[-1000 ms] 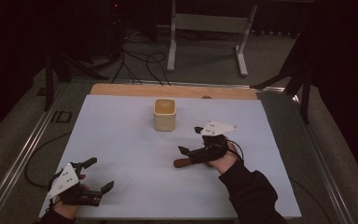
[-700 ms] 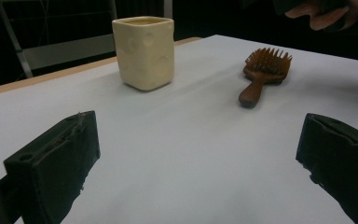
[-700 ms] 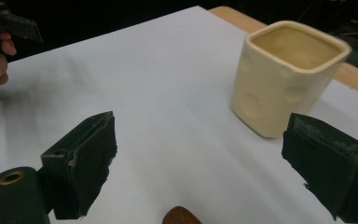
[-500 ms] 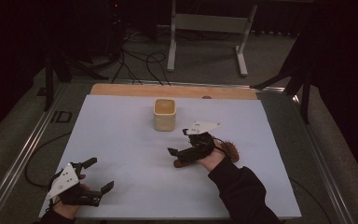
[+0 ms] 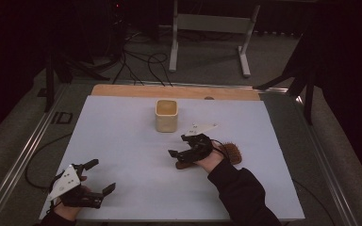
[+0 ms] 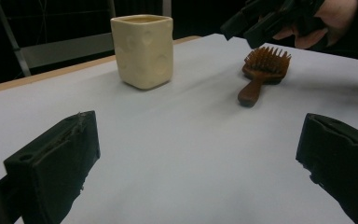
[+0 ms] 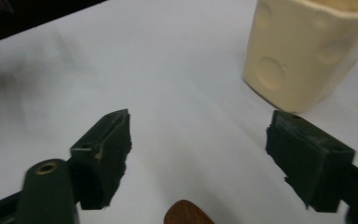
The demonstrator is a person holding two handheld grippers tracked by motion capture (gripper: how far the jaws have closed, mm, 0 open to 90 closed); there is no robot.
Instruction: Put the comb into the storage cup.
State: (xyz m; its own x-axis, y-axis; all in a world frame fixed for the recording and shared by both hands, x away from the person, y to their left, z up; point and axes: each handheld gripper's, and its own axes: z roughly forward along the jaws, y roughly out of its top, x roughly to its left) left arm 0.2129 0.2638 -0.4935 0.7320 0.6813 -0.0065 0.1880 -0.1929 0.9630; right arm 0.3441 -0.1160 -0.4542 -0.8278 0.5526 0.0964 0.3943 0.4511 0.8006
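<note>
The left claw (image 5: 96, 176) rests open and empty at the near left corner of the white surface (image 5: 122, 136), well apart from everything else. The right claw (image 5: 178, 147), its 2 jaws spread and gripping nothing, hovers directly over the wooden hairbrush (image 5: 226, 153). The brush lies flat to the near right of the cream cup (image 5: 166, 115), long axis across the surface, handle tip under the jaws, so the right hand is plainly nearer.

Your white table (image 5: 122, 141) carries a cream cup (image 5: 166, 115) near its centre, toward twelve o'clock, and a wooden hairbrush (image 5: 229, 153) at four o'clock from it.
</note>
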